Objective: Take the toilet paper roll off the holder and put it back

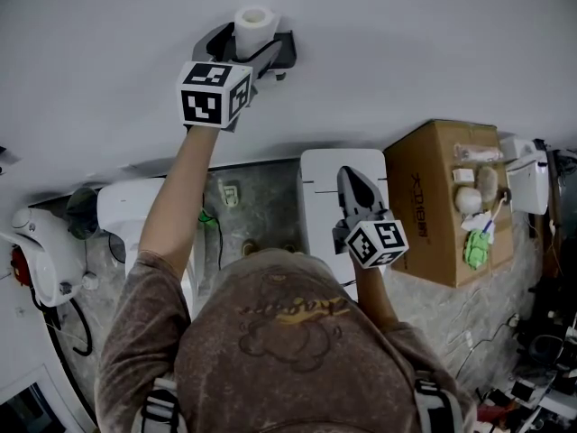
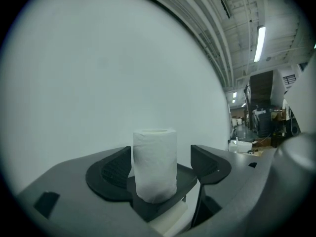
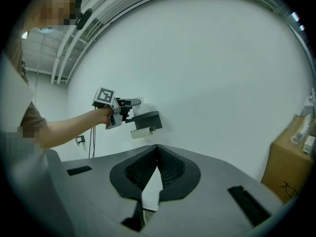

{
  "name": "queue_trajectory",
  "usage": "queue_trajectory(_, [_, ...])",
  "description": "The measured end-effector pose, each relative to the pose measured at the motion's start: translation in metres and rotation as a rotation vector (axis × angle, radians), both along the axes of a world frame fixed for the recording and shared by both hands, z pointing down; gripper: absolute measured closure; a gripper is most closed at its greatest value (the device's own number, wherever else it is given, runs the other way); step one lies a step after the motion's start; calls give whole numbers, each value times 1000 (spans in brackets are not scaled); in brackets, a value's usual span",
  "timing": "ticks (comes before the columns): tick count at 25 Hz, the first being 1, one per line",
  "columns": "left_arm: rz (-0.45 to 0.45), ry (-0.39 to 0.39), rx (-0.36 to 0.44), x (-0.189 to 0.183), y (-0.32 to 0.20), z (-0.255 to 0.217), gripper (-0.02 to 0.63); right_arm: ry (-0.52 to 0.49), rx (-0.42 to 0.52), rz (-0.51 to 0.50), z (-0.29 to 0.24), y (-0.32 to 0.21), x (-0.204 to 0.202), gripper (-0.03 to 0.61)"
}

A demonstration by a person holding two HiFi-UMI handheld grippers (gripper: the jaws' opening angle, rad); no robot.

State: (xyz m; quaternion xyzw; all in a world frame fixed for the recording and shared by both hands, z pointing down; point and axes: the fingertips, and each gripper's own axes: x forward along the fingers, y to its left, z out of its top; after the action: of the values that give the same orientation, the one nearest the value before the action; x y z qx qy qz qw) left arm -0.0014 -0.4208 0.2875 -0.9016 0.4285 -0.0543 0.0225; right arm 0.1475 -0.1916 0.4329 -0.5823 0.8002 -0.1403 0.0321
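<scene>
A white toilet paper roll (image 1: 255,23) stands upright on the flat top of the dark wall holder (image 1: 283,52). My left gripper (image 1: 245,48) is raised to the wall, open, with one jaw on each side of the roll. In the left gripper view the roll (image 2: 155,164) sits on the holder's shelf (image 2: 186,179); the left jaw is close beside it and the right jaw stands off with a gap. A white part (image 2: 170,220) shows under the shelf. My right gripper (image 1: 353,183) hangs lower, shut and empty (image 3: 157,149); from it I see the holder (image 3: 147,119).
A white wall fills the upper part of the head view. Below stand a cardboard box (image 1: 442,201) with small items on top, a white cabinet top (image 1: 317,197) under the right gripper, a white rounded fixture (image 1: 126,207) and cables (image 1: 212,233) on the stone floor.
</scene>
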Motion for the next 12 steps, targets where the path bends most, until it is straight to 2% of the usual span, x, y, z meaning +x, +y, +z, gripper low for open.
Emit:
queue_trajectory(9, [-92, -69, -25, -5, -10, 6, 323, 1, -2, 12, 0, 6, 1, 581])
queue_trajectory(12, [-101, -80, -27, -5, -10, 6, 328, -2, -3, 25, 1, 9, 6, 581])
